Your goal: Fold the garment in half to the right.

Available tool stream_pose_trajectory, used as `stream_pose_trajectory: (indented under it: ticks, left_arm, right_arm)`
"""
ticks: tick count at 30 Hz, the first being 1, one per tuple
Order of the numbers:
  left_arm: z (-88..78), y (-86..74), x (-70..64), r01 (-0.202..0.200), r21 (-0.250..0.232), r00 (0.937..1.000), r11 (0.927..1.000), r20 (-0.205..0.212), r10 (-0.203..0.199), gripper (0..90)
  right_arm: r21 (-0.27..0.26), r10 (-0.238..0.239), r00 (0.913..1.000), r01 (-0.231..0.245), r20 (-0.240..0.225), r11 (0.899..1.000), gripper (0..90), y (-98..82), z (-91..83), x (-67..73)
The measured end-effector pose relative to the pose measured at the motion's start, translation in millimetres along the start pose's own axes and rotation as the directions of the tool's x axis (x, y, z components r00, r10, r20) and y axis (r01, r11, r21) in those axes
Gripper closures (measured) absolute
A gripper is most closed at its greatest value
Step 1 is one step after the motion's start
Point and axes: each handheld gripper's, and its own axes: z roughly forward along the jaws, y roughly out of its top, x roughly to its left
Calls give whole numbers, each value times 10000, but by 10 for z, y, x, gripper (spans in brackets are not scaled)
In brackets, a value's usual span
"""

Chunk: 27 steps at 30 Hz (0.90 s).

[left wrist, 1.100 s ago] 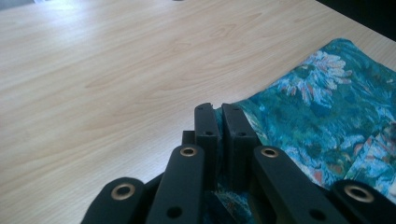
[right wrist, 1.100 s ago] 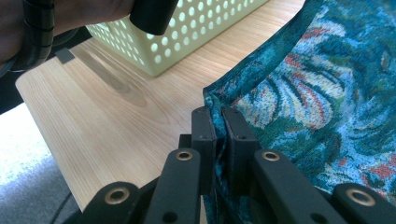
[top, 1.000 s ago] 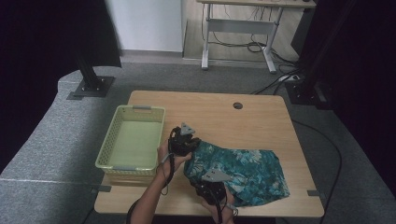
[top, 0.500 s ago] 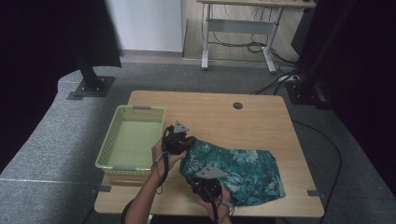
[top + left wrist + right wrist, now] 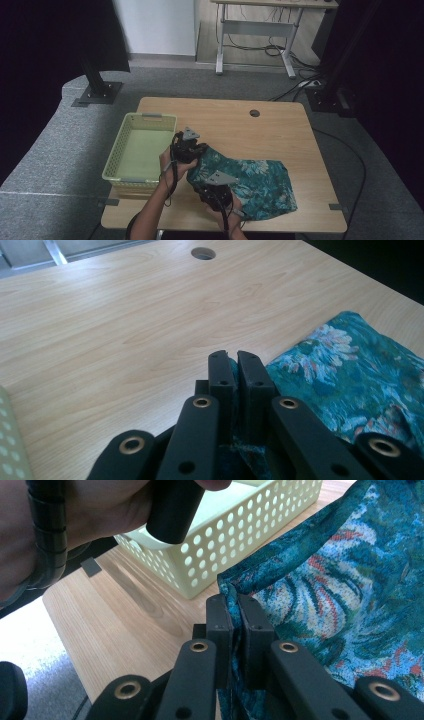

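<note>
A teal flower-print cloth [image 5: 250, 182] lies on the near right part of the table [image 5: 235, 125], spread flat toward the right and gathered up at its left end, where both claws are fastened to it. The left claw [image 5: 192, 150] is seen at the cloth's far left corner, just beside the basket [image 5: 120, 165]; in the left gripper view its jaws are clenched on a thin edge of the cloth [image 5: 350, 385], which runs down between them and spreads out to the right over the bare wood [image 5: 125, 330]. The round hole [image 5: 203, 253] in the table is seen far ahead of that claw.

The right claw [image 5: 215, 192] is seen at the near left corner of the cloth, close to the table's front edge. In the right gripper view its jaws are pressed together on a hem of the cloth [image 5: 340, 580] — the fabric rises from the pinch and hangs up and to the right, lifted clear of the wood below. Behind it the pale yellow basket [image 5: 240, 545] with its perforated wall stands on the table, and the person's left hand [image 5: 75, 520] is seen at the top left, wrapped around a black grip.

The basket sits at the table's left side, well apart from the cloth's flat right end — the cloth is outside it.
</note>
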Motion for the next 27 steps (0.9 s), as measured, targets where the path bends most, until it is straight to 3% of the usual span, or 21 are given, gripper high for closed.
stream_pose_trajectory:
  ticks: [4,11,18,24,27]
  left_arm:
    - [17,38,33,174,-22,9998,9998,11,-174,860]
    - [57,69,27,115,82,9999,9999,-56,-115,860]
    - [-103,289,-60,-92,-259,10000,9996,27,93,860]
    - [-101,207,-49,108,-87,9999,9999,8,-108,860]
    - [-128,195,-5,193,-23,9998,9998,-93,-193,860]
  right_arm:
    - [-80,96,9999,-97,-46,9999,840,3,28,6]
    - [-183,124,9999,-123,47,9998,840,-1,22,-11]
    - [-927,-21,9999,35,154,9957,840,158,-165,15]
    - [-749,106,9999,-108,-26,9971,840,100,-147,22]
    - [-667,294,9990,-316,-342,9973,840,92,-118,29]
